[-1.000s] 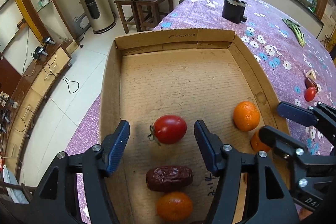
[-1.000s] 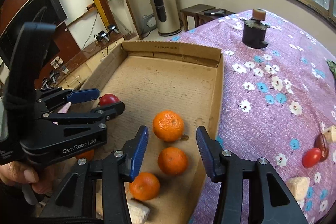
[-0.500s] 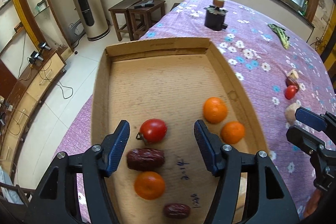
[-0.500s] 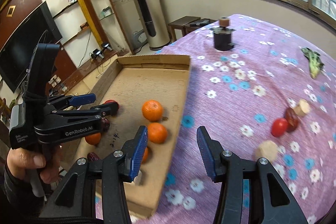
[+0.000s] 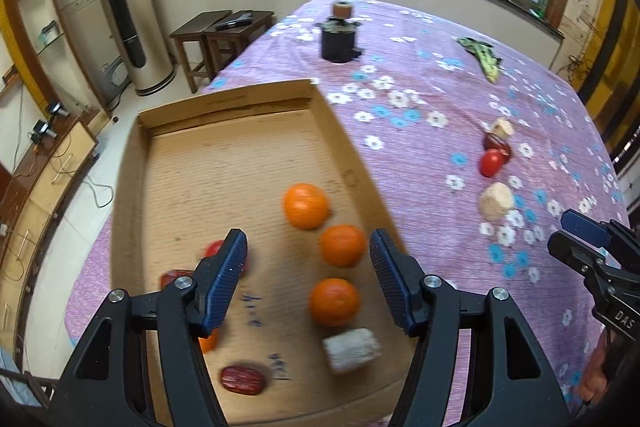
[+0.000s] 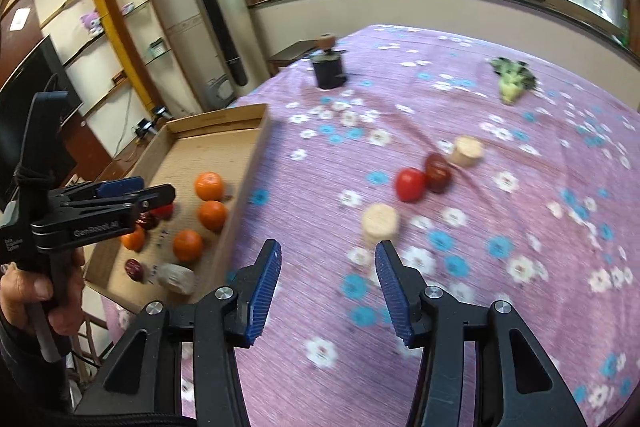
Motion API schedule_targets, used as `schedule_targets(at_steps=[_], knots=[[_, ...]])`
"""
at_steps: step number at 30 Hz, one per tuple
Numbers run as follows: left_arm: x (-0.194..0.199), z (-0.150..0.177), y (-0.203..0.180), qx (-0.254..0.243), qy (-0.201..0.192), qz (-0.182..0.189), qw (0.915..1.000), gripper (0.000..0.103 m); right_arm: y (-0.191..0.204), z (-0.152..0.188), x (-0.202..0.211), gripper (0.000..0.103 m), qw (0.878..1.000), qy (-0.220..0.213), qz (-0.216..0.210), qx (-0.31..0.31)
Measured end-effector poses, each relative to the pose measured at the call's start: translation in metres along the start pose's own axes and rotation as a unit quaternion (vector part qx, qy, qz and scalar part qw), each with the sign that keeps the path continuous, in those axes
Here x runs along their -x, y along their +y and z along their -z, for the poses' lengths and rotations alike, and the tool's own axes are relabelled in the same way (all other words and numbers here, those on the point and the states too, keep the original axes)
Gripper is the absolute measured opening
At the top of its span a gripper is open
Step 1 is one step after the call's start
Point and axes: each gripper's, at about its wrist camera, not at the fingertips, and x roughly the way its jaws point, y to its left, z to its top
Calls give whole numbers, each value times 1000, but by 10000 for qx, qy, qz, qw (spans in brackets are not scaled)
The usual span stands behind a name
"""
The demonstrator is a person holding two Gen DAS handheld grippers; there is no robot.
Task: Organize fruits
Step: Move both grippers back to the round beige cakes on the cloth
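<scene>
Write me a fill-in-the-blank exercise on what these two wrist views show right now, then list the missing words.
1. The round orange tangerines lie inside the shallow brown ____ box.
2. The small red tomato outside the box rests on the purple ____-patterned tablecloth.
3. The jaws of the right gripper are ____ and hold nothing.
4. The pale cylindrical corn piece nearest the right gripper lies ____ the box.

Missing words: cardboard; flower; open; outside

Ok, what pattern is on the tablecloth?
Purple tablecloth with white and blue flowers, clearest in the right wrist view.
</scene>
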Motion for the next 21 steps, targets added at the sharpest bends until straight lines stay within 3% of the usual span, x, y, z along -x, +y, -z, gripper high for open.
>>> schedule_targets(at_steps=[21], knots=[[-1, 6, -90, -617, 138, 639, 9959, 63, -55, 13, 26, 51, 9985, -207, 311, -410]])
